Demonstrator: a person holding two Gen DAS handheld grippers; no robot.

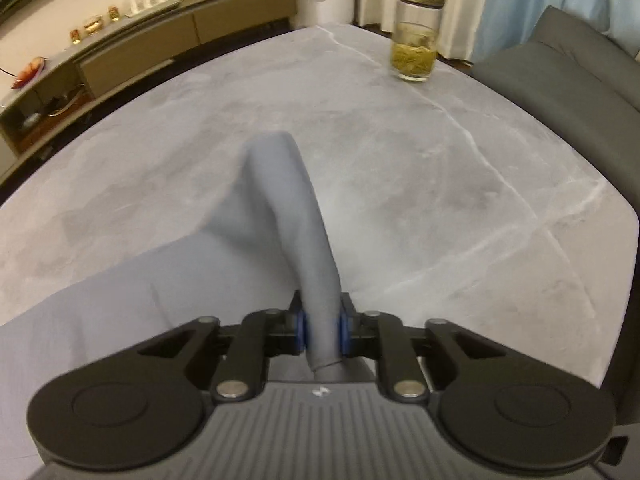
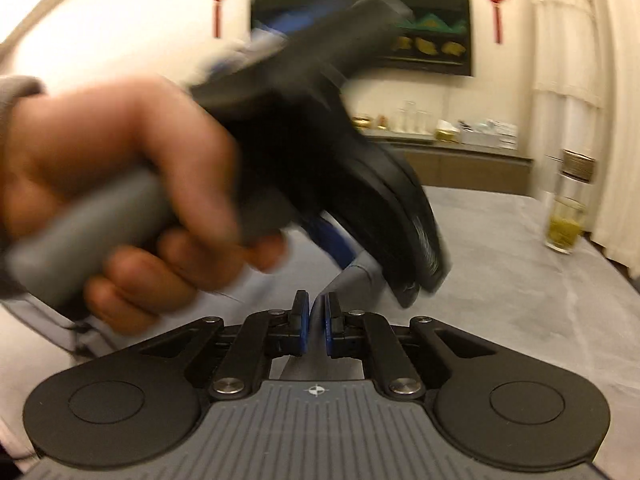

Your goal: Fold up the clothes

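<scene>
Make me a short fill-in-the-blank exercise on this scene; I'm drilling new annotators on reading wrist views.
1. The left gripper is shut on a bunched part of the grey ____.
2. The glass bottle of yellow-green tea stands ____ on the table.
3. In the right wrist view, a hand grips the other gripper's grey ____.
4. The right gripper's pads are coloured ____.

Missing words: garment; upright; handle; blue

My left camera looks low across the surface (image 1: 400, 160); my right sits close, facing my left hand-held gripper (image 2: 408, 292); both see the tea bottle (image 1: 418, 28).
</scene>
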